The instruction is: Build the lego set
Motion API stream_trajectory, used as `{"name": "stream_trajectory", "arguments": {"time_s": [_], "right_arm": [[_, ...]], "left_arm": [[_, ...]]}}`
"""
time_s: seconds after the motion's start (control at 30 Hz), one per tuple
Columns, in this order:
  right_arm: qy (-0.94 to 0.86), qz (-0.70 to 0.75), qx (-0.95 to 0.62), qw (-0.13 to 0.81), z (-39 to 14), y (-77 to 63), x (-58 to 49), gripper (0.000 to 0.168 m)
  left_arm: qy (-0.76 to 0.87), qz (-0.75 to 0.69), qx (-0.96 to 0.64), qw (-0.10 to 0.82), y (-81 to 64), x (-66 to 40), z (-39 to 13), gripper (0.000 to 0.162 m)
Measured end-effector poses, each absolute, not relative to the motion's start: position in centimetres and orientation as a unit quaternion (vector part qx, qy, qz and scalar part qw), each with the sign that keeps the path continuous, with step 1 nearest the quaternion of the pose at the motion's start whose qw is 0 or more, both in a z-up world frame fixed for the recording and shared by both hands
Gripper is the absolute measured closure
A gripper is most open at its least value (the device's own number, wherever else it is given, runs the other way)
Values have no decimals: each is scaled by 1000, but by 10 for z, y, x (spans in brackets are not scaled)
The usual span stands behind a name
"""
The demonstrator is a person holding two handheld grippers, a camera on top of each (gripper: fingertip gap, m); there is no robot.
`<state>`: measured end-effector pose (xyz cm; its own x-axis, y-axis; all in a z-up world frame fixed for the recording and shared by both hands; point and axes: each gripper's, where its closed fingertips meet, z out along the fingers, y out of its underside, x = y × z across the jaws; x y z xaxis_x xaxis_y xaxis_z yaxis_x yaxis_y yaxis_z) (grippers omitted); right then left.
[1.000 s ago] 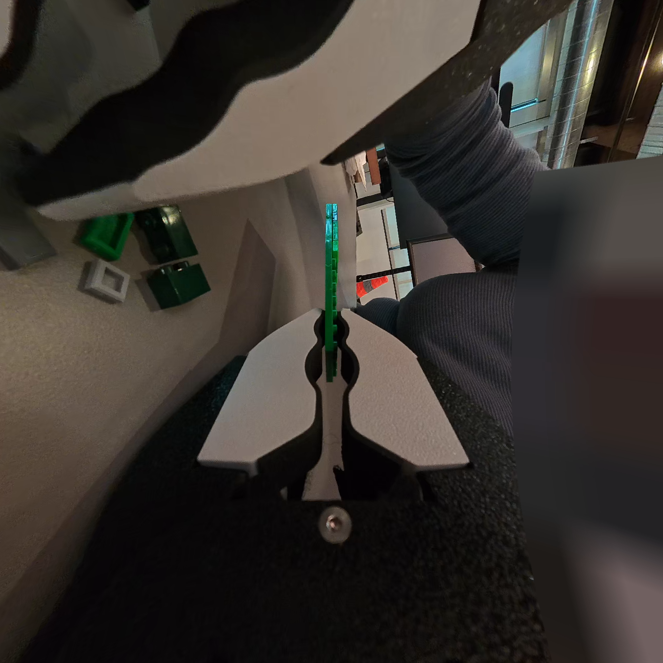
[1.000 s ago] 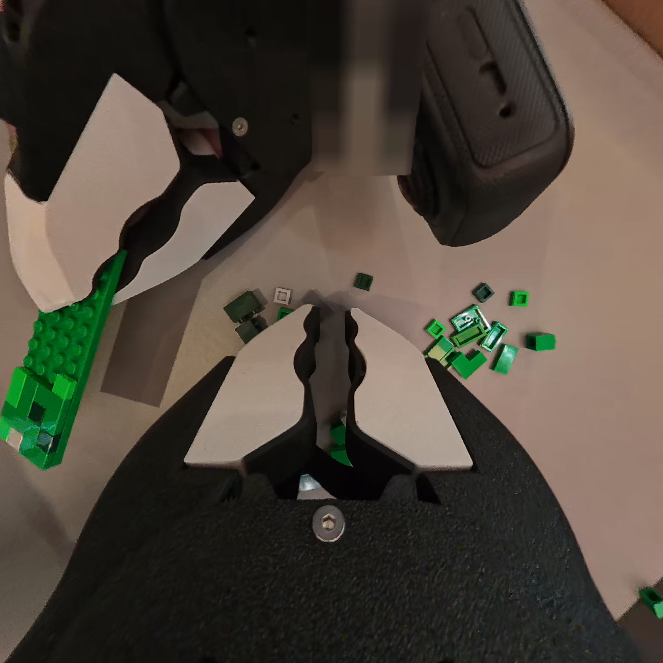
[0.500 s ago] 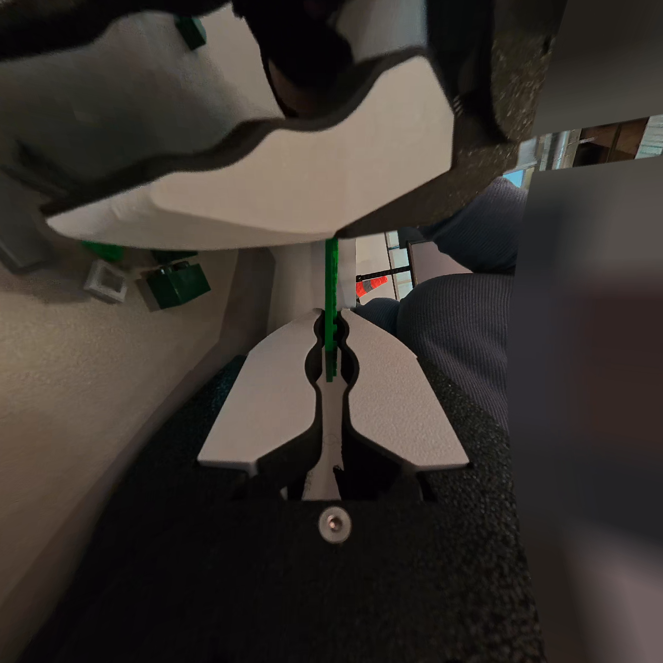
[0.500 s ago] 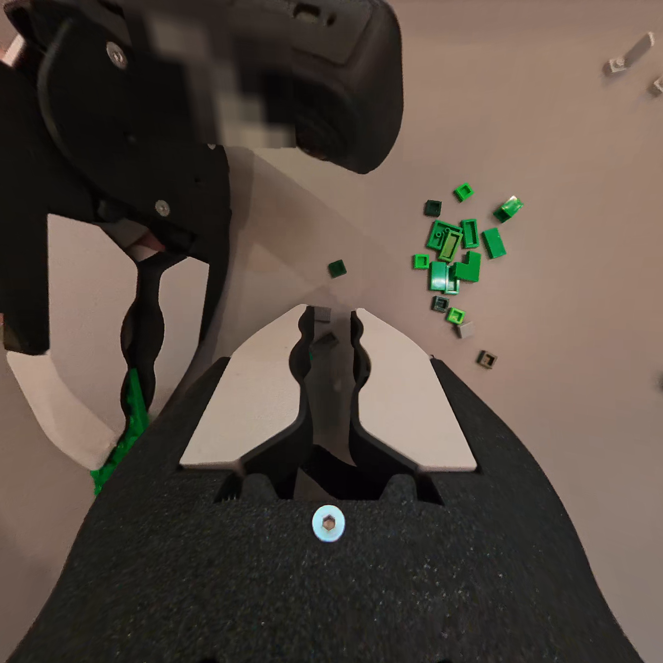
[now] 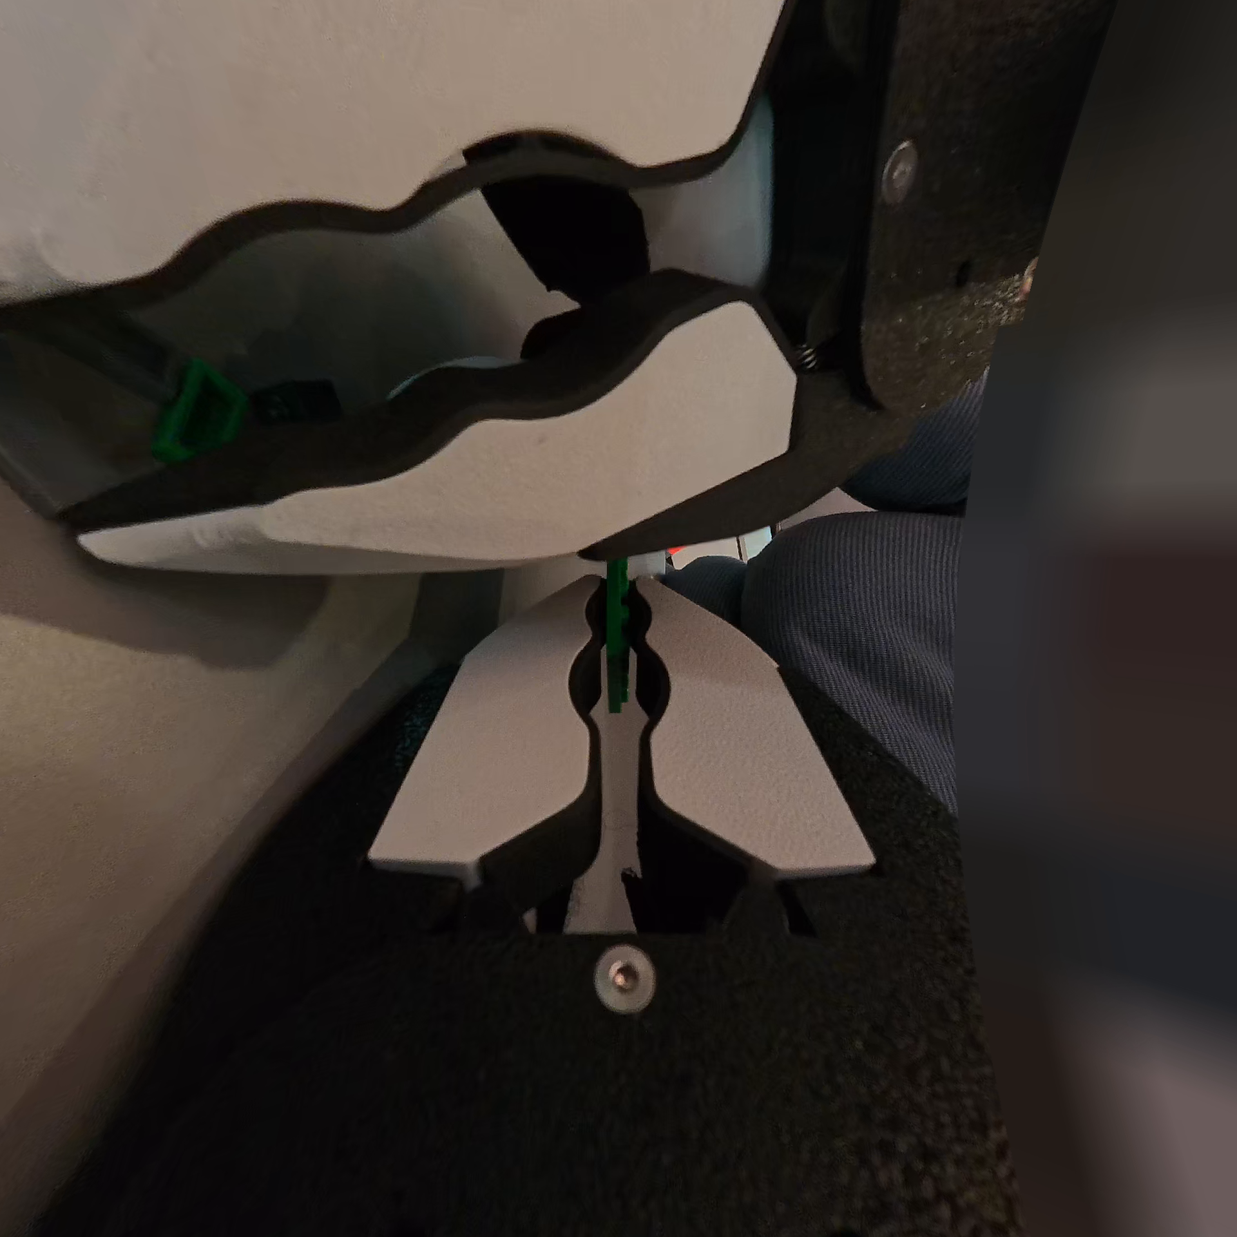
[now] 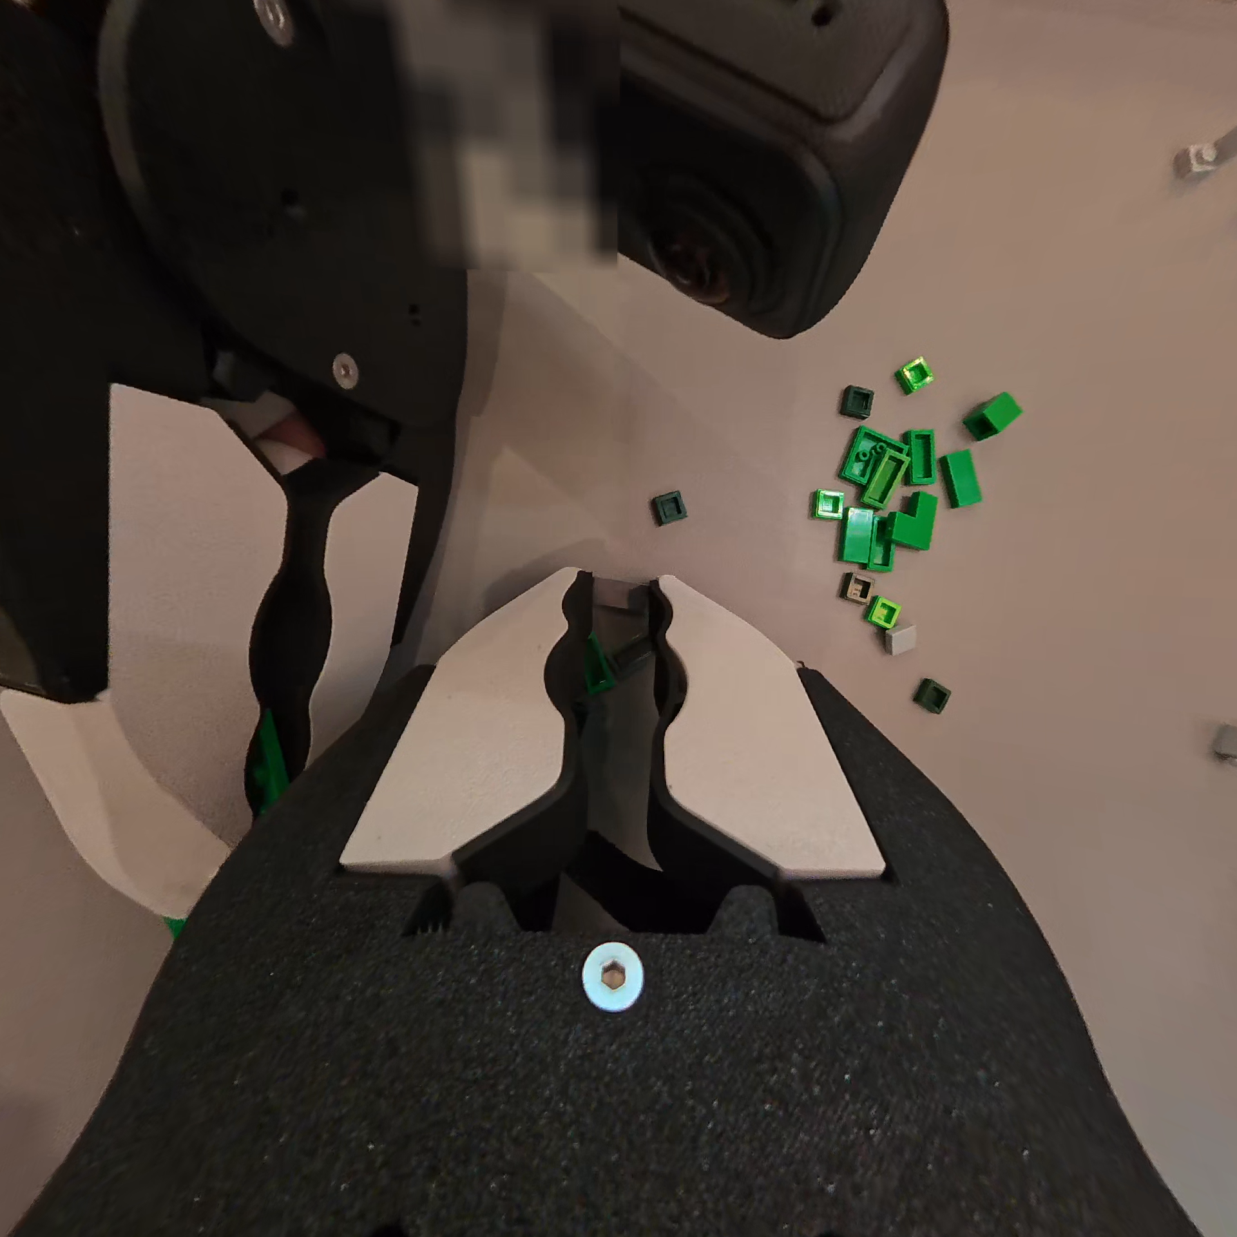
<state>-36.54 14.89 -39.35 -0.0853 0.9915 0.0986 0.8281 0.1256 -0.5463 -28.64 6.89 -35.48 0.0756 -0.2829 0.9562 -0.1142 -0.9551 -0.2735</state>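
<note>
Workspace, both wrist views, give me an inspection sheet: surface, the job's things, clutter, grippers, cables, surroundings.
Surface: pale table, matte, shadowed under the tools.
Job's things: green plate held edge-on; cluster of green pieces to the right; a lone dark green piece nearer centre; a green piece and a grey piece seen between the right gripper's fingers.
Clutter: grey pieces at the far right edge.
Grippers: left gripper shut on the green plate; right gripper open, low over the table, its side close above the left gripper.
Cables: nothing seen.
Surroundings: a person's ribbed blue sleeve.
</note>
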Motion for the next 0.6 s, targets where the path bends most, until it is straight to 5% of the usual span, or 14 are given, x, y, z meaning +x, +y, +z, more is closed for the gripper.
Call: {"name": "stream_trajectory", "arguments": {"time_s": [0.6], "right_arm": [[-764, 251, -517, 292, -334, 89, -282, 153]], "left_arm": [[126, -667, -732, 67, 72, -287, -355, 158]]}}
